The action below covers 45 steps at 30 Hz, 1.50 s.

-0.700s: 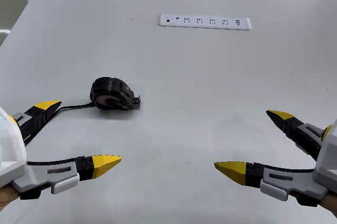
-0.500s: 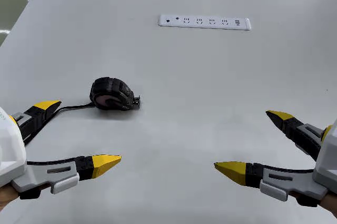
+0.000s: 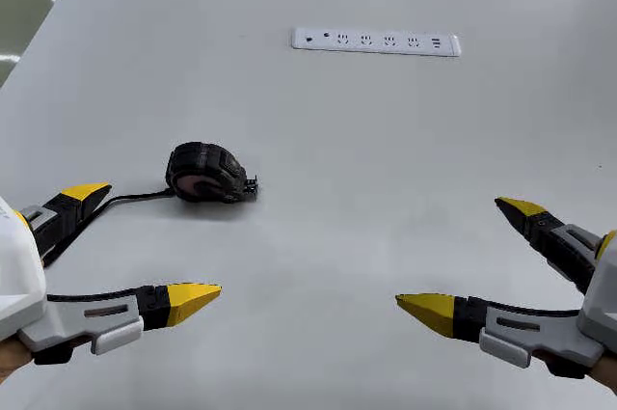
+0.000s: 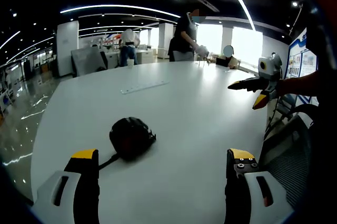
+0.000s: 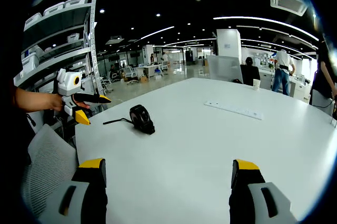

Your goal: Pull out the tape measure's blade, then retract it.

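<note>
Tape measure point(image 3: 207, 173) lies left of centre, nearer the spread left claw point(image 3: 154, 239); right claw point(image 3: 453, 253), also spread, farther.

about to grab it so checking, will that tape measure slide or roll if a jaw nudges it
The tape measure has a rounded black case on a smooth white table, so a nudge would probably slide or rock it. It looks compact and solid, likely heavy for its size. Its thin strap trails loose, probably floppy.
</note>
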Motion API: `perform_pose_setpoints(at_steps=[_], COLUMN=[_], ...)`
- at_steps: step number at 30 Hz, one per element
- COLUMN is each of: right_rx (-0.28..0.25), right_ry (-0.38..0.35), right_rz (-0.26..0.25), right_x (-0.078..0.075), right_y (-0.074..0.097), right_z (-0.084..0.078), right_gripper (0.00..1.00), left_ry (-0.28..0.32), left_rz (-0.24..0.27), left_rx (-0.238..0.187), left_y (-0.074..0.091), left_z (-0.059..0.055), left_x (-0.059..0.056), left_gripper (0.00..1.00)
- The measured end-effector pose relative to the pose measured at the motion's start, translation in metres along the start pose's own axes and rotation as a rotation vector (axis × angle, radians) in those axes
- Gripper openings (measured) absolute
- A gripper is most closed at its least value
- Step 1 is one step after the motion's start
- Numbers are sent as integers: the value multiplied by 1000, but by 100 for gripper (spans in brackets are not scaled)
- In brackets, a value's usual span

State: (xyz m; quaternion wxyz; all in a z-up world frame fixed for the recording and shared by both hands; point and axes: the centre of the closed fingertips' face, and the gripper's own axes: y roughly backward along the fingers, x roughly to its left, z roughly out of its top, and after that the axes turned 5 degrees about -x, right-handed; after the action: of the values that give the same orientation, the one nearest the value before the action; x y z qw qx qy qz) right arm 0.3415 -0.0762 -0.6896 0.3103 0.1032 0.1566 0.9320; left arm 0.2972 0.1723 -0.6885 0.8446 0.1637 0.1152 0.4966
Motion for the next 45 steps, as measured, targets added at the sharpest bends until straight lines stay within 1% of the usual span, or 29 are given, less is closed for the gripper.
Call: perform_pose_setpoints(at_steps=[1, 5, 14, 15, 16, 19, 26, 30, 35, 39, 45], right_rx=[4, 8, 8, 8, 8, 8, 21, 24, 30, 40, 60], right_ry=[2, -1, -2, -1, 1, -4, -3, 0, 6, 19, 34], right_rz=[-6, -1, -3, -3, -4, -6, -4, -3, 7, 17, 48], right_x=[-1, -1, -4, -4, -4, -6, -8, -10, -14, -16, -16], right_y=[0, 1, 1, 1, 1, 1, -1, -3, -6, -9, -14], right_z=[-1, -1, -1, -1, -1, -1, -4, -3, -2, -2, -3], right_gripper=[99, 99, 99, 99, 99, 99, 99, 99, 99, 99, 99], left_ry=[-1, -3, -12, -12, -12, -15, -21, -29, -34, -46, -56], left_rz=[2, 1, -6, -5, -6, -5, -14, -23, -32, -40, -51], left_rx=[-1, -3, 5, 6, 5, 5, 11, 18, 22, 34, 48], left_y=[0, -1, -2, -2, -2, -4, -7, -9, -12, -14, -18], left_z=[0, 1, -1, -3, -3, -1, -1, 0, 2, 0, -1], left_x=[1, 1, 1, 5, 5, 5, 4, 5, 8, 11, 17], left_gripper=[99, 99, 99, 99, 99, 99, 99, 99, 99, 99, 99])
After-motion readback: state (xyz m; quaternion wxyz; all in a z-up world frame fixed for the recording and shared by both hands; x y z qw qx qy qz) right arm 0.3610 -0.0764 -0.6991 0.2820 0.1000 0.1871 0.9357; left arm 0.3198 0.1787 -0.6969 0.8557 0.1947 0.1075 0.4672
